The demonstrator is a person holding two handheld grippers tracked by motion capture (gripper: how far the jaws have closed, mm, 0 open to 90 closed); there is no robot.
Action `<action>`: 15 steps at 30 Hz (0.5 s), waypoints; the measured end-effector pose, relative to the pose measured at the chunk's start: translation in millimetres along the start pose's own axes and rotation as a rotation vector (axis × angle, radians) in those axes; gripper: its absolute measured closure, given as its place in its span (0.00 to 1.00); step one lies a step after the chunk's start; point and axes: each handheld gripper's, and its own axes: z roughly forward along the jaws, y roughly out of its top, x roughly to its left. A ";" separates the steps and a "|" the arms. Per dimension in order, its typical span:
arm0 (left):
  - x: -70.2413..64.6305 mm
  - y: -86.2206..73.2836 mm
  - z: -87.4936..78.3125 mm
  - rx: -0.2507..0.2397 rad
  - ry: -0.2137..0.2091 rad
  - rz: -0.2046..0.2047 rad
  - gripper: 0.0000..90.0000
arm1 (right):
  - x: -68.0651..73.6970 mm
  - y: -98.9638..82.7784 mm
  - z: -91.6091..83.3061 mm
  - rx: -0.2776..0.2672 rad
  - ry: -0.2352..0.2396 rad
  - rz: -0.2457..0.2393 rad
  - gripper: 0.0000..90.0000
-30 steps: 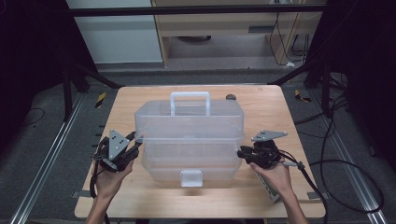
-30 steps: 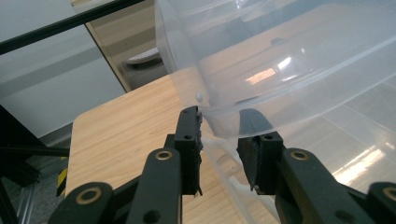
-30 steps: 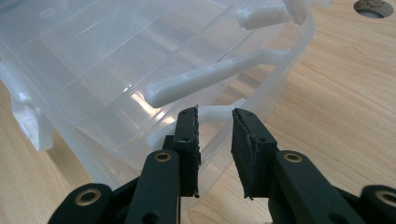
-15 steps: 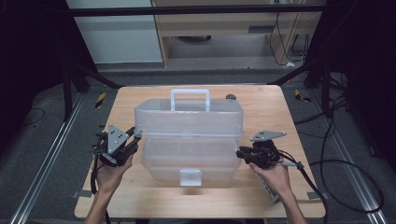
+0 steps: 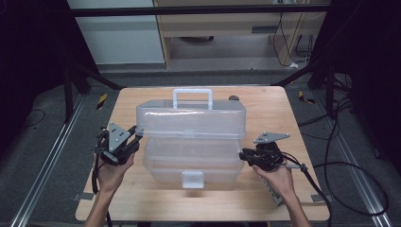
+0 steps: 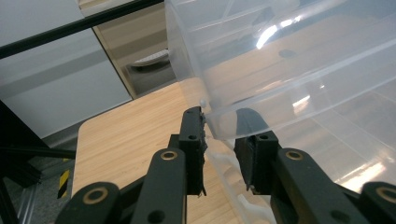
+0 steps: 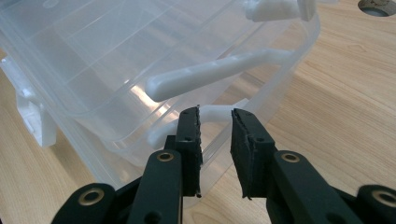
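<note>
Clear plastic box (image 5: 191,142) sits mid-desk (image 5: 274,101). Left tongs (image 5: 134,140) have just been closing on the box's left rim; right tongs (image 5: 243,155) released, jaws straddling its right-end white arm (image 7: 210,77).

Light falls from overhead onto the wooden table (image 5: 265,113), which sits bright while the floor and frame around it sink into near black. The clear plastic box (image 5: 191,142) throws a soft shadow on the table just below its front edge. In the left gripper view white glare streaks across the box's wall. Both gripper views are sharp on the box but soft and slightly bent toward their edges; the high view is grainy.
</note>
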 end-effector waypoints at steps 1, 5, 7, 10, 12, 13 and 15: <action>0.2 0.4 0.1 0.001 0.000 -0.001 0.80 | -0.1 0.1 0.0 0.001 0.000 0.000 0.81; 1.1 2.0 0.9 0.001 0.002 0.003 0.81 | -0.5 0.2 0.0 0.001 0.003 -0.002 0.81; 1.4 2.5 1.2 0.000 0.004 0.005 0.81 | -0.6 0.2 0.0 0.001 0.003 -0.003 0.81; 2.0 3.1 2.1 -0.003 0.003 0.000 0.81 | -0.7 0.3 -0.1 0.002 0.001 -0.002 0.81; 2.5 3.8 2.6 -0.003 0.003 0.001 0.81 | -1.0 0.4 -0.1 0.002 0.001 -0.003 0.81; 2.6 4.2 3.0 -0.004 0.003 -0.001 0.81 | -1.0 0.4 -0.1 0.002 0.001 -0.003 0.81; 2.9 4.9 3.4 -0.006 0.004 -0.001 0.81 | -1.1 0.4 0.0 0.000 -0.001 -0.006 0.81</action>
